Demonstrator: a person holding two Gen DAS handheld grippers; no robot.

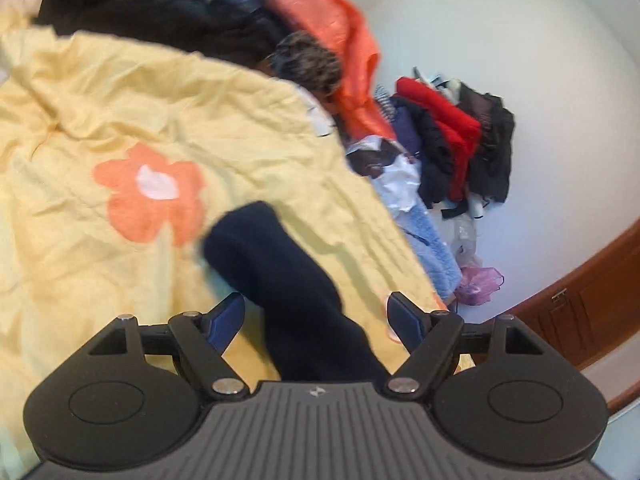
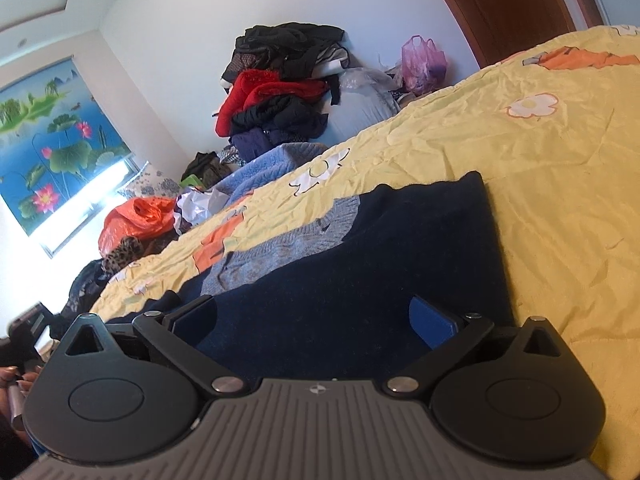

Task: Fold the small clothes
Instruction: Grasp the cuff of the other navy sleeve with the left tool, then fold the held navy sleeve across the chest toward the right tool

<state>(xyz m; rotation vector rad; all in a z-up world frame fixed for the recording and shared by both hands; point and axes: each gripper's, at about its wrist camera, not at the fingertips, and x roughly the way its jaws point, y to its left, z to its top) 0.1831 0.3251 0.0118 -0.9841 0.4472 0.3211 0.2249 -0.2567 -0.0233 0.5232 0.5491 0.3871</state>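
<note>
A dark navy knit garment (image 2: pixel 400 240) with a grey-blue panel (image 2: pixel 280 248) lies spread flat on a yellow bedspread (image 2: pixel 560 200) printed with flowers. My right gripper (image 2: pixel 314 318) hovers low over its near part, jaws wide open, and the pads press on nothing. In the left wrist view a navy sleeve (image 1: pixel 272 264) of the garment runs across the bedspread (image 1: pixel 100 100) and passes between the fingers of my left gripper (image 1: pixel 316 312). That gripper is open, with a gap between the cloth and each pad. The picture is blurred.
Piled clothes, red (image 2: pixel 264 92) and black, lean against the white wall beyond the bed. An orange plastic bag (image 2: pixel 136 216), a blue blanket (image 2: pixel 264 172) and a pink bag (image 2: pixel 424 60) sit along the far edge. A wooden door (image 2: pixel 508 0) is at the right. A hand (image 2: pixel 10 380) shows at lower left.
</note>
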